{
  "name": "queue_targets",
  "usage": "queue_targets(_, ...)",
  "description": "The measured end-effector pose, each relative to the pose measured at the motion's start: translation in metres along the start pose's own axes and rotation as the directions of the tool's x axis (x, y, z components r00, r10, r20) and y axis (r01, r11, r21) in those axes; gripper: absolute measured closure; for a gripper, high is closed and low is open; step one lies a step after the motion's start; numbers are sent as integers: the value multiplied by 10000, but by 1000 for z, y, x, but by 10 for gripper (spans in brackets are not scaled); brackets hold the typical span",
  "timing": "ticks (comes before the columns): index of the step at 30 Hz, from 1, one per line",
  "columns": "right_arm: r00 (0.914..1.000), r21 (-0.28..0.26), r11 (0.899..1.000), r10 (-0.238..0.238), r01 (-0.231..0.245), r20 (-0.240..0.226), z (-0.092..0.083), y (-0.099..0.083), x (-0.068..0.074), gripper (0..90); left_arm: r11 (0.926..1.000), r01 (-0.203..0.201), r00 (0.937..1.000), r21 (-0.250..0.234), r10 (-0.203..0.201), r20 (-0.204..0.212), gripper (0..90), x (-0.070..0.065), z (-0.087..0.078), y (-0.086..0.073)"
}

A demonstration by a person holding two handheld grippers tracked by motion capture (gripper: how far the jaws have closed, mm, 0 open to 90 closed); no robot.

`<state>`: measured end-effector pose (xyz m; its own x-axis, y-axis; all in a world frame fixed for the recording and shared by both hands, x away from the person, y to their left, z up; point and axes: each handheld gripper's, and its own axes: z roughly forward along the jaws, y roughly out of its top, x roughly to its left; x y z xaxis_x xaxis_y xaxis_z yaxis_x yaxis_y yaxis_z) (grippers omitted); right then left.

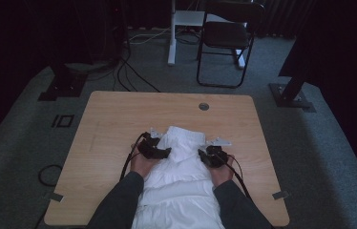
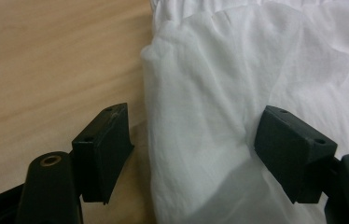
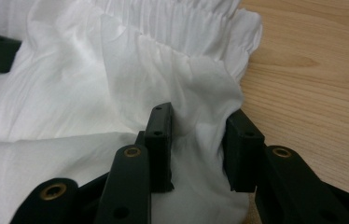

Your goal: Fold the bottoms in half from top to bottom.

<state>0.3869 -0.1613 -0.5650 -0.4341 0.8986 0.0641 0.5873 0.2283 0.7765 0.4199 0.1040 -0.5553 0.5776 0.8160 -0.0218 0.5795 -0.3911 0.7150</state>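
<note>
Both forearms [image 1: 176,210] reach over the white garment [image 1: 179,167] on the table [image 1: 110,124], the right gripper [image 3: 196,144] pinching its gathered edge to hold the fold while the left gripper [image 2: 191,154] stands spread, pads clear of the cloth between them.

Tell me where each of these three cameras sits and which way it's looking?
High view: above the person's side, facing forward and down on the wooden table; forearms and both hands show.
Left gripper view: rides the left gripper, looking along its open jaws at the white garment.
Right gripper view: rides the right gripper, jaws pinching a fold.
All views share the garment and table.
</note>
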Motion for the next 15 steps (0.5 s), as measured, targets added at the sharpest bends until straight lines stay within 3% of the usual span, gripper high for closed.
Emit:
queue_targets(2,10000,-20,10000,20,-20,-20,0,0,0,658,9995,-311,9995,-9,311,-51,273,-3,1,-1)
queue_targets(6,10000,30,10000,-17,17,-87,0,1,-1,645,9985,-526,9985,-127,528,138,341,-4,0,-2)
queue_targets(7,9997,111,9999,64,-61,-221,0,2,-2,605,9981,-599,9980,-166,602,200,370,-4,-1,-2)
queue_targets(8,9969,262,9992,323,-305,-720,0,4,-6,515,9980,-603,9979,-191,608,234,402,-5,-1,-3)
queue_targets(9,9969,262,9992,323,-305,-720,0,4,-6,515,9980,-603,9979,-191,608,234,422,-5,-1,-3)
queue_targets(10,9901,536,9964,724,-664,-1202,1,9,-13,401,9974,-650,9975,-304,658,247,435,-6,-1,-5)
queue_targets(12,9920,490,9958,823,-779,-953,1,15,-19,329,9970,-628,9977,-462,639,238,443,-6,-1,-7)
queue_targets(15,9884,607,9959,746,-671,-1319,6,22,-21,231,9971,-595,9979,-484,607,225,450,-7,-1,-7)
